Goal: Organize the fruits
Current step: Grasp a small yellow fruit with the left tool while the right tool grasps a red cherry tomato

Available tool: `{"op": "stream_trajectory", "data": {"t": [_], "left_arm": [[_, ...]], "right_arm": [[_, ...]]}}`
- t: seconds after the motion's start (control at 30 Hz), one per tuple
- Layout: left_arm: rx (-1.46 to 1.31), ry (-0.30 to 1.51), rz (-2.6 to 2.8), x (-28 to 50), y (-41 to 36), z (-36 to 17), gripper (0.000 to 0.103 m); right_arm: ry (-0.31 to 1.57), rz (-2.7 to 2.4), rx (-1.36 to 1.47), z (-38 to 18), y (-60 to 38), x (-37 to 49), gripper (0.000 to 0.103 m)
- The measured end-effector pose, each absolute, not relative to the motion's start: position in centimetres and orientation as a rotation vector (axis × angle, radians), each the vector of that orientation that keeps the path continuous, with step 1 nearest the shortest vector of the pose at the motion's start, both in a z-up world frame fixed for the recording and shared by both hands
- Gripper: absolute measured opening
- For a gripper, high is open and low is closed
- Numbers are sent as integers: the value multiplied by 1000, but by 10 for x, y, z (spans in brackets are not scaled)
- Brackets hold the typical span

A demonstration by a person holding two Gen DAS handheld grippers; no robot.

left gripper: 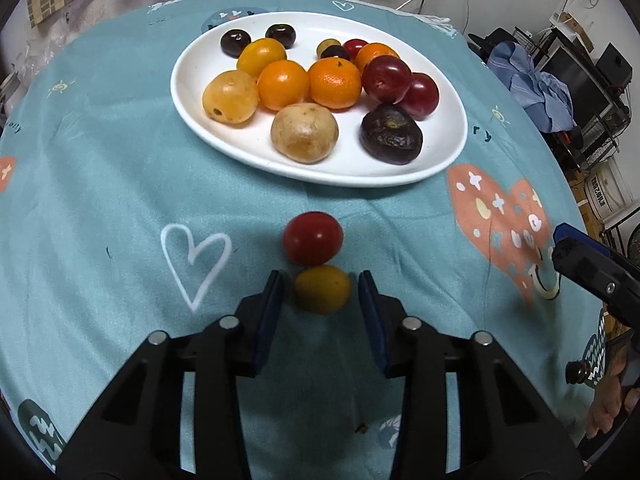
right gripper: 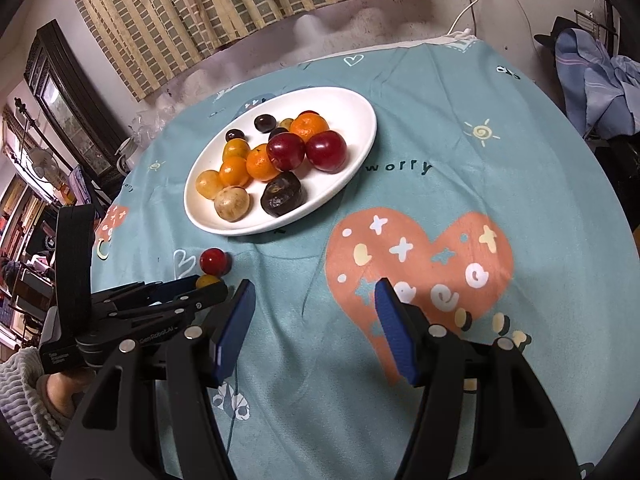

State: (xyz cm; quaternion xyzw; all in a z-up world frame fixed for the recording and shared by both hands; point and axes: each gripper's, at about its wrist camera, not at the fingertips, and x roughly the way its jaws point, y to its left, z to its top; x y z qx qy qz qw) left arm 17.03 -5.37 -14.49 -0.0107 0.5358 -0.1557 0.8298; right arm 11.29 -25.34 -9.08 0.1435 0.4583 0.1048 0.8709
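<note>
While my left tongs (left gripper: 322,280) straddle yellow fruit (left gripper: 322,289), spread, unpinched, red fruit (left gripper: 313,237) touching; right tongs (right gripper: 316,292) spread, empty, near tablecloth (right gripper: 460,152) edge.

The left wrist camera sits low, close over the tablecloth (left gripper: 100,200), facing straight toward the white plate (left gripper: 448,160) just ahead. The right wrist camera stands higher and farther from that plate (right gripper: 360,168), off to its right, looking leftward across it. Both views share the plate, the cloth before it and the curtained wall behind.
</note>
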Motion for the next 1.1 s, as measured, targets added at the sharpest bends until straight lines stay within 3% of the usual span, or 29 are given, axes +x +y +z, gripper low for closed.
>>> {"op": "stream_trajectory", "data": {"t": [0.07, 0.77, 1.1], "left_arm": [[-27, 1137, -336, 171, -52, -145, 29], [-119, 1099, -144, 118, 49, -136, 29], [-111, 1094, -137, 122, 49, -139, 29]], "right_arm": [[960, 221, 300, -91, -253, 113, 62], [1066, 441, 60, -114, -125, 171, 62], [1095, 438, 32, -123, -112, 185, 55]]}}
